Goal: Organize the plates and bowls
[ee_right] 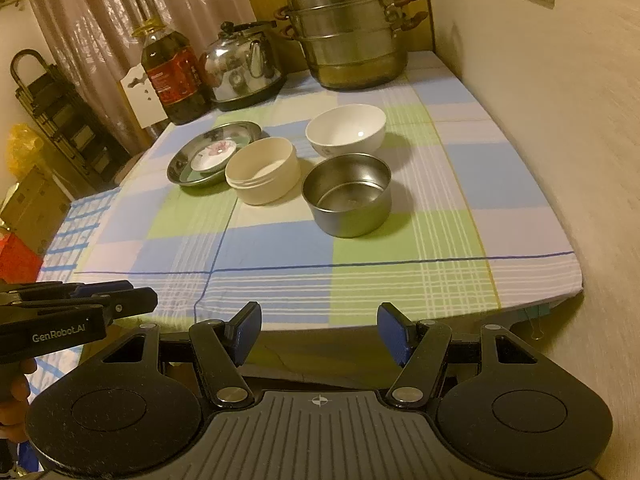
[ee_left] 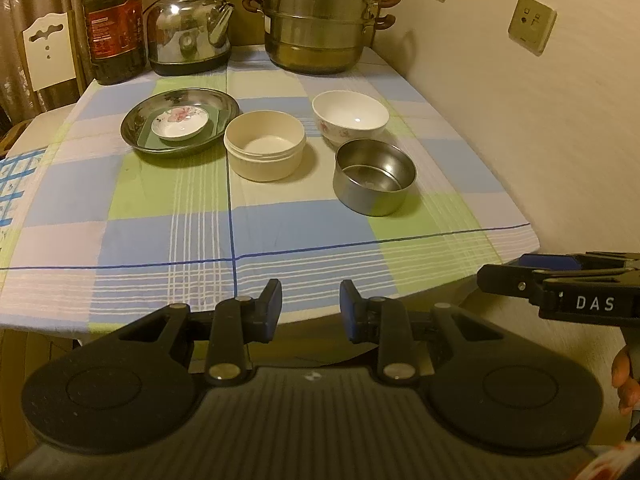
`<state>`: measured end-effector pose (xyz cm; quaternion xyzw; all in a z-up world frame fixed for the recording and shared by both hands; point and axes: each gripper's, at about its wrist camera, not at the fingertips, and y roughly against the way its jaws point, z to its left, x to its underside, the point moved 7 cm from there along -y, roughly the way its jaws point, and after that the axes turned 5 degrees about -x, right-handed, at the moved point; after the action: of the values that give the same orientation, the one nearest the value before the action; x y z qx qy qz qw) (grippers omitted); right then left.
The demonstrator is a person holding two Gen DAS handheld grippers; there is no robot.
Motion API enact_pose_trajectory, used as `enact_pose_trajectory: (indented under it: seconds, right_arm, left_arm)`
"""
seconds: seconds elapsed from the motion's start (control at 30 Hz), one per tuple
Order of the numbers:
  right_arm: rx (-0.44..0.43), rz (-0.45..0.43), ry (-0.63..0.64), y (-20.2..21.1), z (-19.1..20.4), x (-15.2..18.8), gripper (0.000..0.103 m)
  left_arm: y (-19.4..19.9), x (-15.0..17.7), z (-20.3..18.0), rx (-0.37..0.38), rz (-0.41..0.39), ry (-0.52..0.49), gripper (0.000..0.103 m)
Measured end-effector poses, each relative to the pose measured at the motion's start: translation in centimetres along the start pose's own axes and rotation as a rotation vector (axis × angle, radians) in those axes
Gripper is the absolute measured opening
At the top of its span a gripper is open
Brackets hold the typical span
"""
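Note:
A steel plate (ee_left: 136,126) (ee_right: 180,164) holds a green square dish (ee_left: 218,122) and a small floral saucer (ee_left: 180,122) (ee_right: 212,156). Right of it stand a cream tub (ee_left: 264,152) (ee_right: 262,176), a white floral bowl (ee_left: 350,118) (ee_right: 346,130) and a steel bowl (ee_left: 374,176) (ee_right: 347,194). My left gripper (ee_left: 311,306) is open and empty at the table's near edge; it also shows in the right wrist view (ee_right: 132,294). My right gripper (ee_right: 319,330) is open and empty, and it shows in the left wrist view (ee_left: 504,276).
At the back of the checked tablecloth (ee_left: 280,232) stand an oil bottle (ee_left: 114,28), a steel kettle (ee_left: 190,30) and a stacked steamer pot (ee_left: 320,20). A wall (ee_left: 520,120) runs along the table's right side. A chair (ee_left: 48,52) stands at the back left.

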<state>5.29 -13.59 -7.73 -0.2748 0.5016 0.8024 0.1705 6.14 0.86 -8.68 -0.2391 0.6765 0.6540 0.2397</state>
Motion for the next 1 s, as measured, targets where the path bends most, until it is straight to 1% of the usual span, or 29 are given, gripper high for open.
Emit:
enact_pose_trajectory:
  seconds: [0.33,0.57,0.8,0.9,1.0]
  right_arm:
    - [-0.017,0.001,0.013,0.2,0.1,0.5,0.064]
    - [-0.006,-0.015,-0.001,0.0,-0.1,0.1,0.064]
    - [0.003,-0.032,-0.04,-1.2,-0.7,-1.4,0.064]
    - [0.019,-0.032,-0.044,-2.2,-1.0,-2.2,0.064]
    - [0.015,-0.02,-0.071,-3.5,-1.3,-3.2,0.064]
  left_arm:
    - [0.8,0.9,0.7,-0.026,-0.003,0.031,0.028]
    - [0.6,0.5,1.5,-0.038,-0.002,0.04,0.028]
    - [-1.3,-0.9,2.8,-0.035,0.015,0.042,0.028]
    - [-3.0,-2.2,3.4,-0.026,0.021,0.037,0.028]
    - [-4.9,-3.8,4.2,-0.017,0.031,0.033,0.028]
